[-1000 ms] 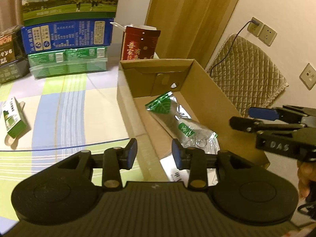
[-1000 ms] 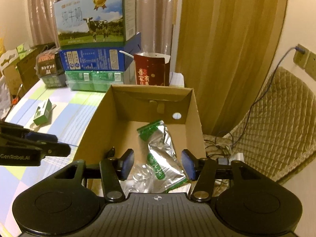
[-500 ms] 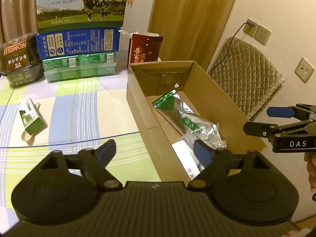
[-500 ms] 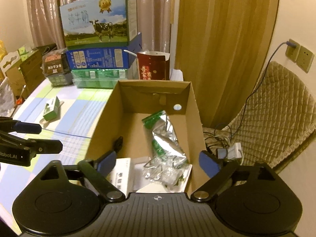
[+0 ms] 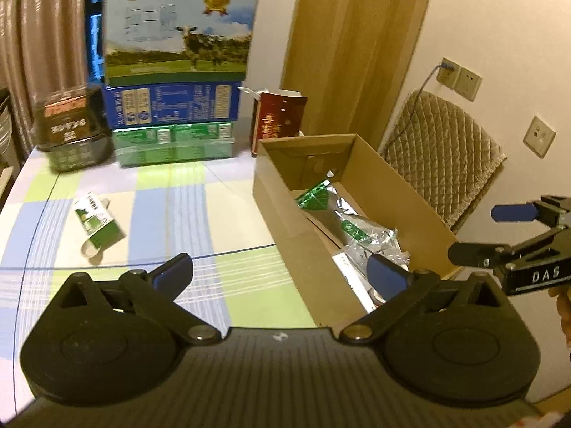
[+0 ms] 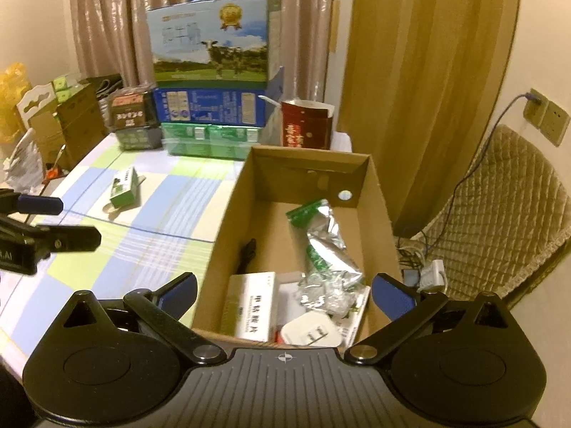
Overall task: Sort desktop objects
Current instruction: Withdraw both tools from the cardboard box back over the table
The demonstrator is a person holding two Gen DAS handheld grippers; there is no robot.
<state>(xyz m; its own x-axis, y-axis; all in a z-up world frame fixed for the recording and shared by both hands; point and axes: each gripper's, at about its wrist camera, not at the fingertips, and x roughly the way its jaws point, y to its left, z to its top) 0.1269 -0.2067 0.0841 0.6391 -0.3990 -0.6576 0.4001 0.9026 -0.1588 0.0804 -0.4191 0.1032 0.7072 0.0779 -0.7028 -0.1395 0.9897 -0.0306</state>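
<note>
cardboard box (image 6: 378, 192) holds silver-green pouch (image 6: 323, 239), white carton (image 6: 251, 306) (both grippers' fingers (image 6: 392, 301) just spread, empty).

Both cams sit behind their own claw, tilted down across the desk (image 5: 214, 207) toward the stacked milk cartons (image 5: 178, 28) at its far edge. Left cam hangs over the desk's near middle, with the cardboard box (image 5: 285, 235) to its right. Right cam looks straight into the box (image 6: 378, 192) from close above its near end. Both views share the box, the cartons and the small green pack (image 6: 123, 189).
</note>
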